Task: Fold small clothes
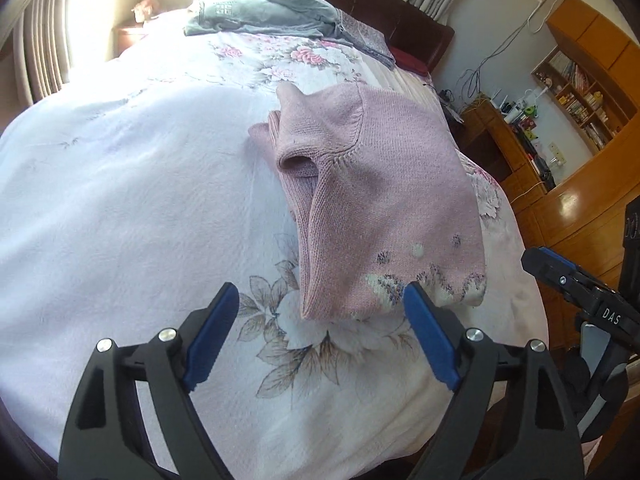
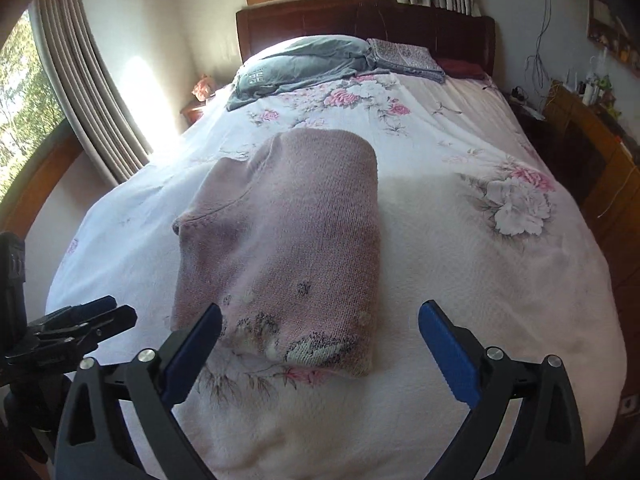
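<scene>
We see the pink sweater (image 1: 380, 200), folded on the bed (image 1: 120, 208), long axis running away from us; left gripper (image 1: 322, 328) and right gripper (image 2: 320, 344), both spread empty, face its near hem.

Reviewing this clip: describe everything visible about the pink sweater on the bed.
The pink sweater is a small knitted garment, dusty pink, with a white-and-grey pattern across its near hem. It lies folded into a compact, roughly rectangular bundle, sleeves tucked in, one ribbed cuff opening showing on its left side in the left wrist view. It rests flat on the floral bedspread. Neither the left tool nor the right tool touches it; both are open, just short of its hem.
</scene>
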{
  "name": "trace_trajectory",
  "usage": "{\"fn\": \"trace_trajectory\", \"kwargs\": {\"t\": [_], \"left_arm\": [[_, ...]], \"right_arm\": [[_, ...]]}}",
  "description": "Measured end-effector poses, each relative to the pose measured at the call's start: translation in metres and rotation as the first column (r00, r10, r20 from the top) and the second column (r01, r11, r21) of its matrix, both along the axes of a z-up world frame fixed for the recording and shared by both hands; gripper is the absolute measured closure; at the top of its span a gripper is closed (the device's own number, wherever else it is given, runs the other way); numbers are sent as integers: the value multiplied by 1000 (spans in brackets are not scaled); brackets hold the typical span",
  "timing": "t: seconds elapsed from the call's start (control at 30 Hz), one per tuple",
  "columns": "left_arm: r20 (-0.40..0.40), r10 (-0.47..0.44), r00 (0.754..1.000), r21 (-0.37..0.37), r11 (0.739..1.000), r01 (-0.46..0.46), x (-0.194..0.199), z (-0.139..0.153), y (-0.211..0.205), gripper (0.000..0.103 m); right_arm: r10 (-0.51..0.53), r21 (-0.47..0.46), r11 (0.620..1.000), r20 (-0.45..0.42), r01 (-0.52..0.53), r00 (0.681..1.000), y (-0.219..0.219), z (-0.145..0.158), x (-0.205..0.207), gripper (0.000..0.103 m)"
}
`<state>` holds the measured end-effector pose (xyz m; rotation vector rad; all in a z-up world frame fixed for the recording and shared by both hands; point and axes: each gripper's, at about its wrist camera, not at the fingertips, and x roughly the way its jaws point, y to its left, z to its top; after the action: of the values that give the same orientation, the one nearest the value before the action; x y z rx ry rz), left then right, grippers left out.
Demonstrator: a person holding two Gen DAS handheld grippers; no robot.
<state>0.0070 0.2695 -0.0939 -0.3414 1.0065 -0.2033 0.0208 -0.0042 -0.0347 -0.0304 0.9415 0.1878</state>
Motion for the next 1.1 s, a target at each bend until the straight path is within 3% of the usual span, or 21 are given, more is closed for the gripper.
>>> {"fn": "trace_trajectory", "kwargs": {"t": [0.1,0.43,1.1], "left_arm": [[16,14,1000,24,1000,-14,-9,11,-7,16],[18,18,1000,58,998,-19,-26,21,-20,15],[12,25,1000,84,996,-26,-49,23,-25,15]], "right_arm": [[-4,-58,998,34,6,999,7,12,-7,4],[-13,-6,1000,10,13,1000,7,15,-20,4],[-21,-24,1000,-40,21,999,7,1,-41,4]]}}
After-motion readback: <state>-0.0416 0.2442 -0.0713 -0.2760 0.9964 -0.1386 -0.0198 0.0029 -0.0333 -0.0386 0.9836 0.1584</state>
